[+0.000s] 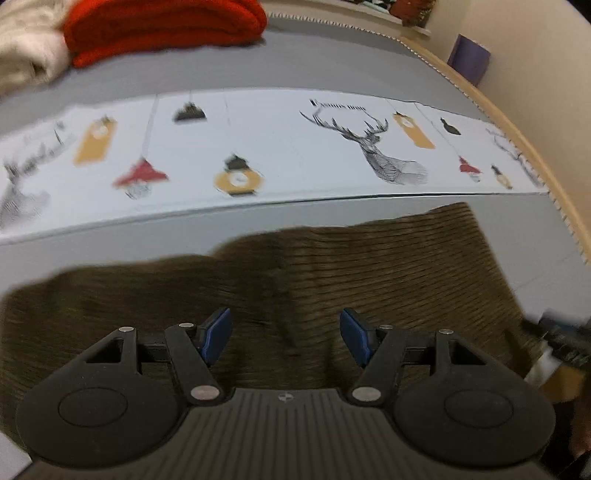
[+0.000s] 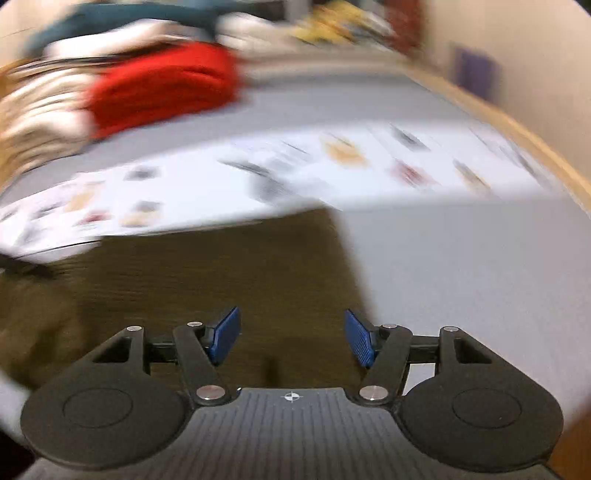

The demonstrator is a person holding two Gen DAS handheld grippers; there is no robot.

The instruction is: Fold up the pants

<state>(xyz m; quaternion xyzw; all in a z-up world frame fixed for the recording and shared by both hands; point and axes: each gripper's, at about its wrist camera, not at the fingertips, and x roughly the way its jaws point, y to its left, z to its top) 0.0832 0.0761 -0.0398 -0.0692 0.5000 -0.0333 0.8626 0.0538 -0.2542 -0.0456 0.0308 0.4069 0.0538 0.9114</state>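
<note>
Motion blur smears the printed sheet (image 2: 295,173) and red cloth (image 2: 162,85) in the right wrist view.

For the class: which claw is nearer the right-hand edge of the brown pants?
Right. The right claw hovers by the brown pants' right edge; the left claw hangs over their middle.

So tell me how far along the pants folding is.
Done: the brown corduroy pants lie flat on the grey surface as a compact, roughly rectangular shape, so at least one fold looks made. In hand: nothing; the left claw and the right claw are both open and empty above the cloth. Left: probably a final fold, then perhaps stacking with the folded red garment; the blur keeps me from being sure.
</note>
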